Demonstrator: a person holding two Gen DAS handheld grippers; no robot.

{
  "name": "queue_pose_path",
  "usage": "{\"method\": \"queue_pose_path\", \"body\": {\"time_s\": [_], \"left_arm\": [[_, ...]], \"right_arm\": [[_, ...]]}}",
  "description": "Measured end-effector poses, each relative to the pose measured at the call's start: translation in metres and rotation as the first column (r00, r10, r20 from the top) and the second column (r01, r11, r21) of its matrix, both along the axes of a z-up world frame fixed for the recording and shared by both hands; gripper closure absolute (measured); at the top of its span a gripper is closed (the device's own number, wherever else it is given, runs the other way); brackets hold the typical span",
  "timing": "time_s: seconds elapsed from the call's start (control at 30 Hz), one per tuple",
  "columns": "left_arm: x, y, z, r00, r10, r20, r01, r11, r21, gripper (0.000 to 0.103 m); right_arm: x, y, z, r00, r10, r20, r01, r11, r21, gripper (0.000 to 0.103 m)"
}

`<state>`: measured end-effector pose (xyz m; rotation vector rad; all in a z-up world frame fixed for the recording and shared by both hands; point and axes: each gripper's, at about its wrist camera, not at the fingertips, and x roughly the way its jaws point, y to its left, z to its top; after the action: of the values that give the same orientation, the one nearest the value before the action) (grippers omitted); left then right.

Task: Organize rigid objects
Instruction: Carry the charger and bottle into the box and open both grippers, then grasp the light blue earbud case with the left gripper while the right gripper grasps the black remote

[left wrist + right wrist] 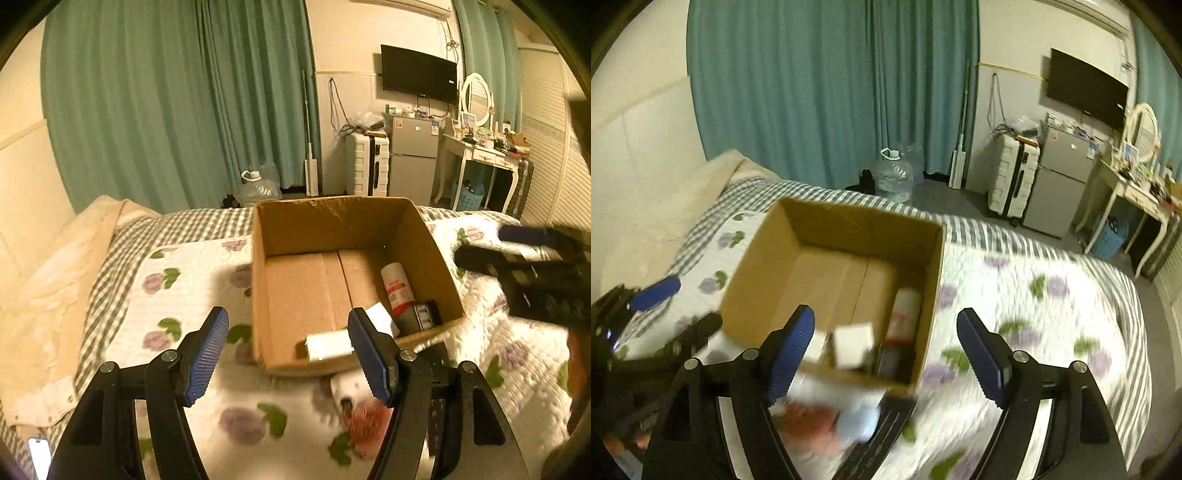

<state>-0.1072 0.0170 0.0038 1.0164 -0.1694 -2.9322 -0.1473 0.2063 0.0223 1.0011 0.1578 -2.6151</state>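
An open cardboard box (295,288) (831,280) stands on the flowered bed quilt (177,295). Inside it, at the right, lie a white bottle with a red label (397,288) (905,314), a small black box (424,314) and white cartons (325,345) (855,343). My left gripper (288,354) is open over the box's near left corner, with nothing between its pads. My right gripper (886,350) is open over the near right corner, also with nothing between its pads. Each gripper shows in the other's view: the right gripper (517,254) and the left gripper (657,291). Blurred white and pink items (354,406) (812,421) and a flat black item (879,435) lie in front of the box.
A cream blanket (55,280) covers the bed's left side, and a phone (38,458) lies at its near corner. On the floor beyond the bed stand a water jug (894,177), a white suitcase (1012,177), a small fridge (1060,181) and a dressing table (476,155). Teal curtains hang behind.
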Motion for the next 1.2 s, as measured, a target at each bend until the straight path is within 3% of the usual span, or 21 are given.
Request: {"method": "queue_pose_path", "body": {"time_s": [0.13, 0.23, 0.47, 0.6, 0.83, 0.93, 1.0, 1.2], "left_arm": [[0.027, -0.006, -0.002, 1.000, 0.012, 0.012, -0.012, 1.000, 0.004, 0.033], [0.038, -0.010, -0.015, 0.999, 0.017, 0.030, -0.017, 1.000, 0.013, 0.032], [0.043, -0.016, -0.073, 0.992, 0.050, 0.116, -0.058, 0.996, 0.069, 0.032], [0.034, -0.015, -0.101, 0.982, 0.049, 0.180, -0.057, 0.997, 0.043, 0.032], [0.031, -0.006, -0.117, 0.977, 0.010, 0.215, -0.017, 0.999, 0.033, 0.032], [0.031, -0.005, -0.119, 0.976, 0.004, 0.219, -0.010, 1.000, 0.028, 0.032], [0.032, -0.005, -0.118, 0.975, 0.005, 0.221, -0.011, 0.999, 0.030, 0.032], [0.034, 0.003, -0.117, 0.972, 0.002, 0.234, -0.006, 1.000, 0.014, 0.032]], "right_arm": [[0.045, 0.004, -0.021, 1.000, -0.007, 0.020, 0.006, 0.999, 0.042, 0.023], [0.070, 0.012, -0.050, 0.996, -0.028, 0.088, 0.025, 0.999, 0.035, 0.023], [0.067, 0.015, -0.099, 0.978, -0.079, 0.194, 0.064, 0.995, 0.081, 0.023], [0.054, 0.009, -0.119, 0.968, -0.095, 0.233, 0.071, 0.992, 0.107, 0.023], [0.034, -0.007, -0.145, 0.950, -0.095, 0.298, 0.049, 0.987, 0.156, 0.037], [0.024, -0.012, -0.157, 0.938, -0.094, 0.334, 0.037, 0.985, 0.171, 0.056], [0.018, -0.011, -0.163, 0.931, -0.099, 0.352, 0.042, 0.986, 0.164, 0.057], [0.028, 0.001, -0.147, 0.947, -0.102, 0.304, 0.058, 0.987, 0.148, 0.077]]}}
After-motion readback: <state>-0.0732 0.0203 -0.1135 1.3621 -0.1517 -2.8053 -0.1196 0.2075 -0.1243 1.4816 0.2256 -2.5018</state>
